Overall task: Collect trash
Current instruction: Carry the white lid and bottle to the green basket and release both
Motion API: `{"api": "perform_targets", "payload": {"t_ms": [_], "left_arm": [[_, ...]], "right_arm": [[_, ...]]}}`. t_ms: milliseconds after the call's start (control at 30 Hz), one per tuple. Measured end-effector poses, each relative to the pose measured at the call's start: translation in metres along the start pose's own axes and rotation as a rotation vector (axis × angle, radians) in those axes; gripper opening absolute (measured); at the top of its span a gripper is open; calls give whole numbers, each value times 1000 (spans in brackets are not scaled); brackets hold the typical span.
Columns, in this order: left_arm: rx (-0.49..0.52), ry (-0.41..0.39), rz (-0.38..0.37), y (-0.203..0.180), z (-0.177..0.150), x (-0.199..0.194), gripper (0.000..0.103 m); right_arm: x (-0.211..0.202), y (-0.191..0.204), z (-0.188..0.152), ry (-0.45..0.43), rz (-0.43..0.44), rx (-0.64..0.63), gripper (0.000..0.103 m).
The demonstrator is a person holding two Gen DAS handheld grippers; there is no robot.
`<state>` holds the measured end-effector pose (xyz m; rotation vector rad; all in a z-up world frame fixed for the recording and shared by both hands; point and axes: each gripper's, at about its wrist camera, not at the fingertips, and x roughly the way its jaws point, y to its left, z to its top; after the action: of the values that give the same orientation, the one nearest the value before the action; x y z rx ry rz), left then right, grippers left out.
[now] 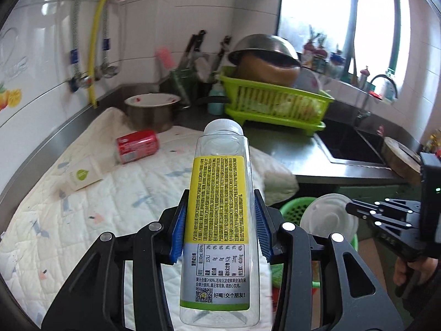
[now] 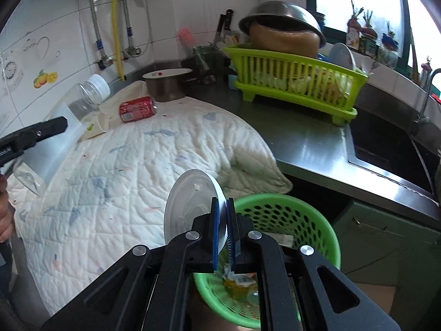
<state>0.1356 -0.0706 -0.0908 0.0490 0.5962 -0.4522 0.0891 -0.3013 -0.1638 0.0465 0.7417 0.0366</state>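
- The left gripper (image 1: 220, 226) has its fingers partly open, clamped on the clear bottle (image 1: 219, 207) above the counter's front edge; the smooth plastic could slide out.
- The right gripper (image 2: 223, 231) is fully closed, pinching the white lid's (image 2: 190, 201) rim beside the green basket (image 2: 311, 220); the thin edge may twist free, perhaps missing it.
- The red can (image 1: 137, 145) lies near the back edge.

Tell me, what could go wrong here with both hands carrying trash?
The right gripper pinches the white lid only by its edge; it could twist loose and miss the green basket. The left gripper holds the smooth empty bottle low down, so it might slip.
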Motion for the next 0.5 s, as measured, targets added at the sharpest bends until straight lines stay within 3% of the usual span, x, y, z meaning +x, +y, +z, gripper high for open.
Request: {"api": "perform_targets", "payload": {"t_ms": [267,500], "left_arm": [[88,51,-115,-67,-4,26,42],[145,148,-172,-109,-20,62,42]], "right_arm": [[6,-66,-38,68,-139,105,6],[27,-88,-60,126,-165,168,9]]}}
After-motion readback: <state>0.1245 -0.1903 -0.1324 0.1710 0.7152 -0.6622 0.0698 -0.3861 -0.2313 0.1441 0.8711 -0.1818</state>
